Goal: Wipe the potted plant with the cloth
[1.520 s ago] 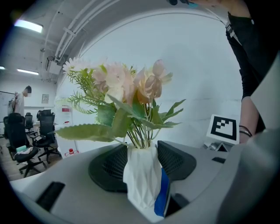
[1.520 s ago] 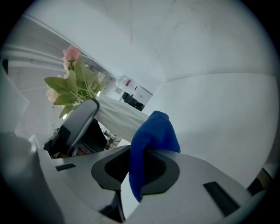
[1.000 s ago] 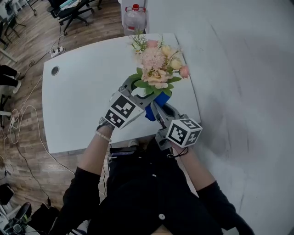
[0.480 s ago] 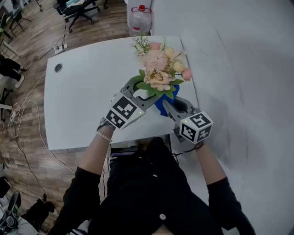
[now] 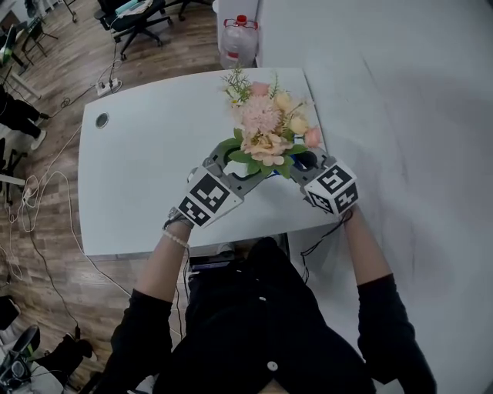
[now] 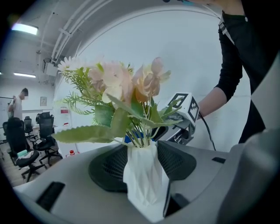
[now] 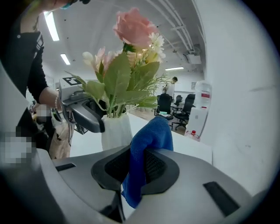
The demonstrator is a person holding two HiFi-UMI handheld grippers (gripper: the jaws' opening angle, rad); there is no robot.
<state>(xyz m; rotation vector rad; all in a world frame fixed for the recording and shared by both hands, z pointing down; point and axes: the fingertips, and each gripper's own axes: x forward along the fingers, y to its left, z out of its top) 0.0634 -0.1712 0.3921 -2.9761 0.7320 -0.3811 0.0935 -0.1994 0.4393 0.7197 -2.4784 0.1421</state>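
The potted plant (image 5: 263, 127) has pink and cream flowers and green leaves in a white faceted vase (image 6: 144, 179). It stands near the right edge of the white table (image 5: 146, 169). My left gripper (image 5: 231, 160) is shut on the vase, whose sides sit between its pads (image 6: 175, 162). My right gripper (image 5: 303, 162) is at the plant's right side, shut on a blue cloth (image 7: 146, 148) that sticks up from its jaws. In the right gripper view the vase (image 7: 116, 131) is just beyond the cloth, apart from it. The leaves hide the cloth in the head view.
A white wall (image 5: 408, 115) runs close along the table's right side. A large water bottle (image 5: 237, 35) stands on the floor past the far edge, with office chairs (image 5: 139, 15) further left. A round cable hole (image 5: 102, 120) marks the table's far left.
My right gripper has swung from in front of the vase round to the plant's right side and rolled. The blue cloth has gone under the leaves in the head view. The left gripper stayed put.
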